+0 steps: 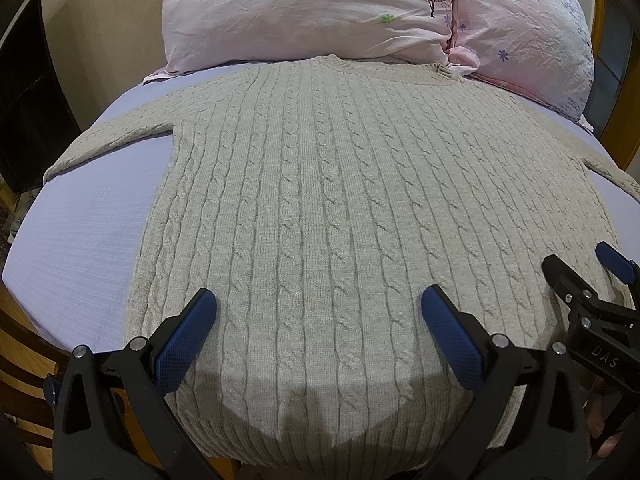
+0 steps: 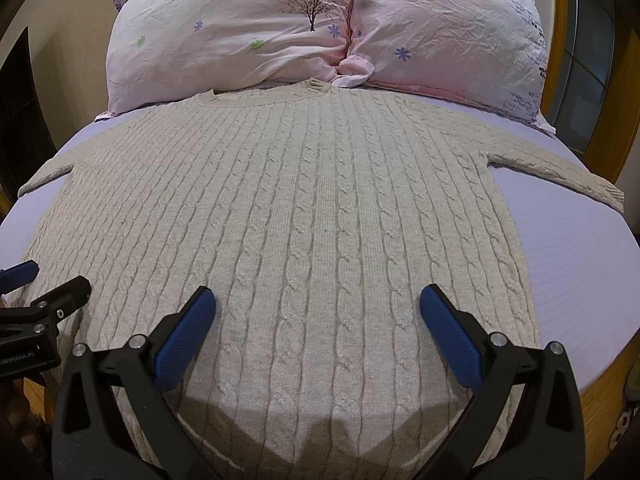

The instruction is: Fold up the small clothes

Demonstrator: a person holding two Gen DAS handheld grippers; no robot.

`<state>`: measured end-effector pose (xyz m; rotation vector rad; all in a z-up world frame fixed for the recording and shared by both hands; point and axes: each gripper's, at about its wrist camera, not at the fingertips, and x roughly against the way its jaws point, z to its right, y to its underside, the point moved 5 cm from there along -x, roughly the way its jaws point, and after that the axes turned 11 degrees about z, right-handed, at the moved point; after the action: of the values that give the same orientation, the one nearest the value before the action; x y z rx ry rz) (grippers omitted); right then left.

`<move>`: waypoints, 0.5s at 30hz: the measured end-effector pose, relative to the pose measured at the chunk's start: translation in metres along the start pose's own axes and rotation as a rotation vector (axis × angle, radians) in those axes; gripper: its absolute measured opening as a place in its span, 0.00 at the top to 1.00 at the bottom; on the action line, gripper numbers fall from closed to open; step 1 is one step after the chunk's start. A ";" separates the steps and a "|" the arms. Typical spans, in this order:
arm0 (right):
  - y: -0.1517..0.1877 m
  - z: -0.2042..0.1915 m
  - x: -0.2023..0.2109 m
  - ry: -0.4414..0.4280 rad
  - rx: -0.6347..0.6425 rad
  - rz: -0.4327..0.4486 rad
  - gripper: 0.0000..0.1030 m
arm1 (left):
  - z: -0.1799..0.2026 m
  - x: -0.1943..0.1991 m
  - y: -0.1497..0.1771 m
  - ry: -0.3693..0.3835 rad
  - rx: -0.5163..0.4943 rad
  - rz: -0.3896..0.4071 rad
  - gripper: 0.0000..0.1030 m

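A beige cable-knit sweater (image 1: 340,208) lies flat and spread out on a lavender bed sheet (image 1: 92,232), collar toward the pillows, both sleeves stretched out sideways. It also fills the right wrist view (image 2: 304,216). My left gripper (image 1: 320,312) is open and empty, hovering over the sweater's lower hem, left of centre. My right gripper (image 2: 318,312) is open and empty over the hem to the right. The right gripper also shows at the right edge of the left wrist view (image 1: 588,268). The left gripper shows at the left edge of the right wrist view (image 2: 36,280).
Two pink floral pillows (image 1: 312,12) (image 2: 448,28) lie at the head of the bed, just past the collar. A dark panel (image 1: 24,100) stands at far left. Wooden bed frame (image 2: 600,392) borders the near edge, and a wooden post (image 2: 560,24) stands at right.
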<state>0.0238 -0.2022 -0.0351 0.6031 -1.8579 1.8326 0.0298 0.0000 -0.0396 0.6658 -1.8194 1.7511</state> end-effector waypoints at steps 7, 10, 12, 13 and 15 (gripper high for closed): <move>-0.012 0.016 0.003 -0.127 -0.039 0.009 0.02 | 0.000 0.002 0.001 0.012 -0.018 0.029 0.01; -0.043 0.082 0.014 -0.090 -0.213 0.089 0.02 | 0.001 0.007 0.002 0.026 -0.029 0.053 0.01; -0.064 0.148 0.016 0.002 -0.349 0.140 0.02 | -0.002 0.008 0.004 0.040 -0.035 0.074 0.01; -0.071 0.179 0.014 0.042 -0.416 0.154 0.02 | -0.003 0.008 0.002 0.052 -0.035 0.086 0.01; -0.080 0.251 0.003 0.126 -0.571 0.160 0.13 | -0.006 0.009 -0.002 0.102 -0.014 0.115 0.01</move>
<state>0.0654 -0.4545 0.0285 0.1349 -2.2484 1.2869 0.0251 0.0061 -0.0321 0.4659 -1.8301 1.8092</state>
